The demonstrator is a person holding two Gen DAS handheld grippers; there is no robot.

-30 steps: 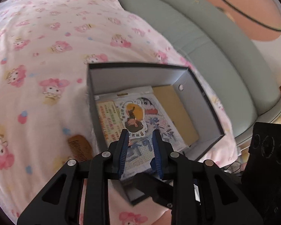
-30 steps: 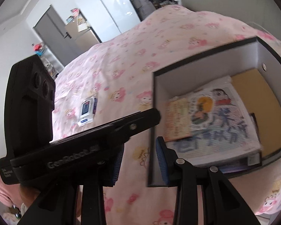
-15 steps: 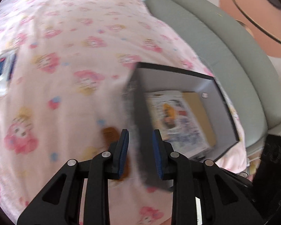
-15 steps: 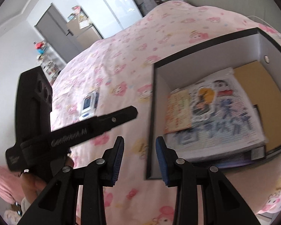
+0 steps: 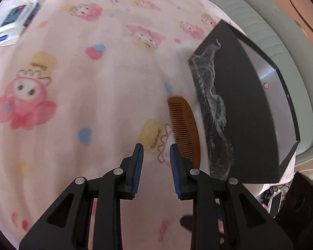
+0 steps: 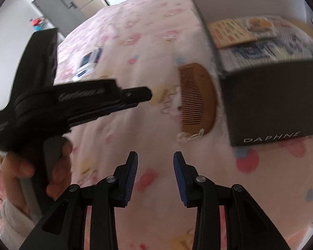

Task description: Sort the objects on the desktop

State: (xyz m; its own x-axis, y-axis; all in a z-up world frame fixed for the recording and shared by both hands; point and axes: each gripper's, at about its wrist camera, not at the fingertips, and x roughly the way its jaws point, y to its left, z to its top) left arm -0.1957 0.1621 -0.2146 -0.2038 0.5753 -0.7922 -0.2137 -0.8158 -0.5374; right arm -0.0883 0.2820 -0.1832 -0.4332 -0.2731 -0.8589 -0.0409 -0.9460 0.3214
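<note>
A brown wooden comb lies flat on the pink cartoon blanket, right beside the outer wall of a dark grey box. My left gripper hovers low over the blanket just left of the comb's near end, its jaws a little apart and empty. In the right wrist view the comb lies ahead of my right gripper, which also stands open with nothing between its pads. The left gripper reaches in from the left, held by a hand. The box holds booklets.
A small white and blue packet lies on the blanket at the far left, also seen in the right wrist view. A grey-green padded headboard curves behind the box. Cabinets stand far off across the room.
Both grippers have dropped closer to the blanket. The left view has swung off the box's inside onto the comb beside it. Neither gripper's jaw gap has changed.
</note>
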